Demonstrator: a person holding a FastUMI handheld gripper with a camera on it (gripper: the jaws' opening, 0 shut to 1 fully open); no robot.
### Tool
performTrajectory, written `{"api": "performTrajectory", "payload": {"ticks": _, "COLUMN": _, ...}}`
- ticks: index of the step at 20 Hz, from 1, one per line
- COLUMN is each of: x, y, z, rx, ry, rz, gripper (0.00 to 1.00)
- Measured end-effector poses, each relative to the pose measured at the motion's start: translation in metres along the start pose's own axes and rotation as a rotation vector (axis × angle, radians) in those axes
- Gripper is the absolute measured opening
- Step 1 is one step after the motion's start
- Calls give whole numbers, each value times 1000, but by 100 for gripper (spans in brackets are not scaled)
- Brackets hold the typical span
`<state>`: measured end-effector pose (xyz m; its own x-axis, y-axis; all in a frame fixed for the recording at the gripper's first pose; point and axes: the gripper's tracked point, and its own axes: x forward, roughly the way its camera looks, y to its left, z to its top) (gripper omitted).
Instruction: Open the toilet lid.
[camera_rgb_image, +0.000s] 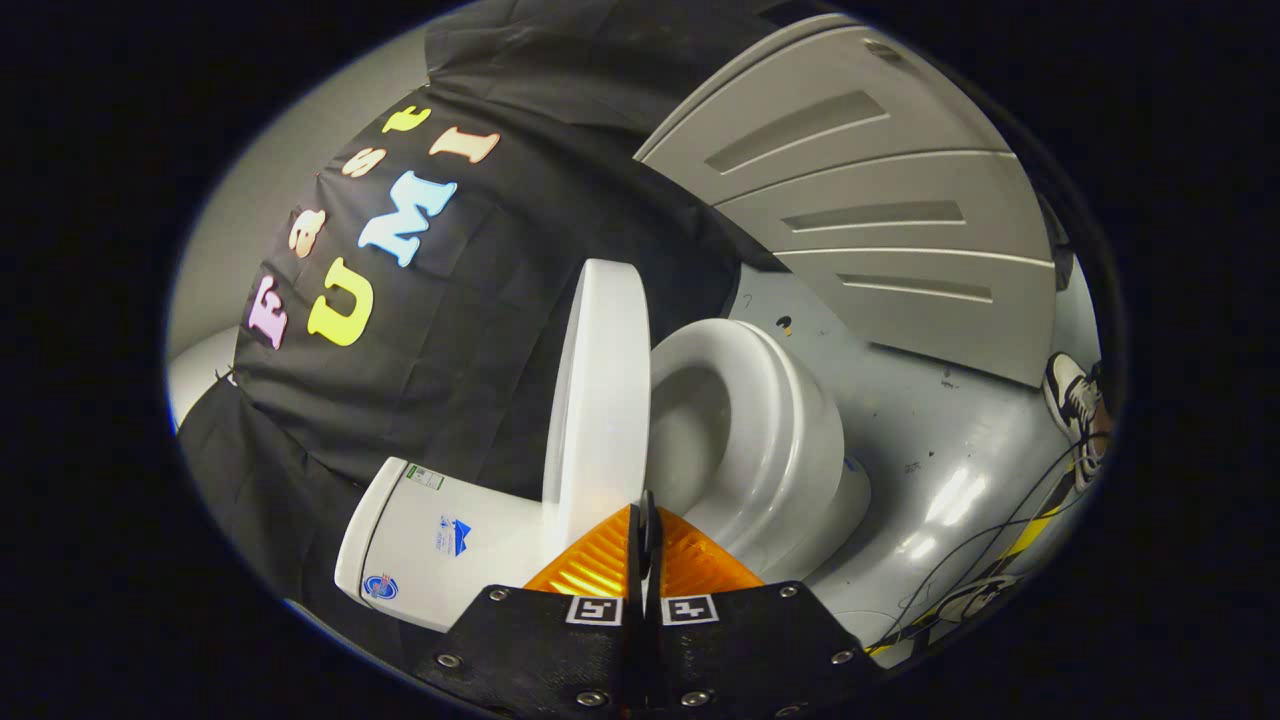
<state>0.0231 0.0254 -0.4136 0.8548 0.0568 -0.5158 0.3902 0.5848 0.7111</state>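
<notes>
the gripper (648, 520) has its fingers pressed together with nothing between them, tips at the lower edge of the toilet lid (600, 390). to the left sits the tank (430, 540) — the lid stands raised beside it, seat and bowl (745, 430) exposed to the right. the risk, as i judge it: the lid isn't clearly resting on the tank, so a nudge could drop it shut.
</notes>
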Motion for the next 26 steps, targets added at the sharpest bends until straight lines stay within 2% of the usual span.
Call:
{"api": "performTrajectory", "payload": {"ticks": 9, "x": -20, "y": 74, "z": 4, "rx": -288, "ry": -35, "rz": -73, "gripper": 0}}
{"api": "performTrajectory", "payload": {"ticks": 13, "x": -24, "y": 104, "z": -2, "rx": -488, "ry": -60, "rz": -110, "gripper": 0}}
{"api": "performTrajectory", "payload": {"ticks": 20, "x": -28, "y": 146, "z": -11, "rx": -663, "ry": -113, "rz": -112, "gripper": 0}}
{"api": "performTrajectory", "payload": {"ticks": 23, "x": -28, "y": 162, "z": -18, "rx": -759, "ry": -129, "rz": -139, "gripper": 0}}
{"api": "performTrajectory", "payload": {"ticks": 26, "x": -32, "y": 184, "z": -26, "rx": -773, "ry": -175, "rz": -130, "gripper": 0}}
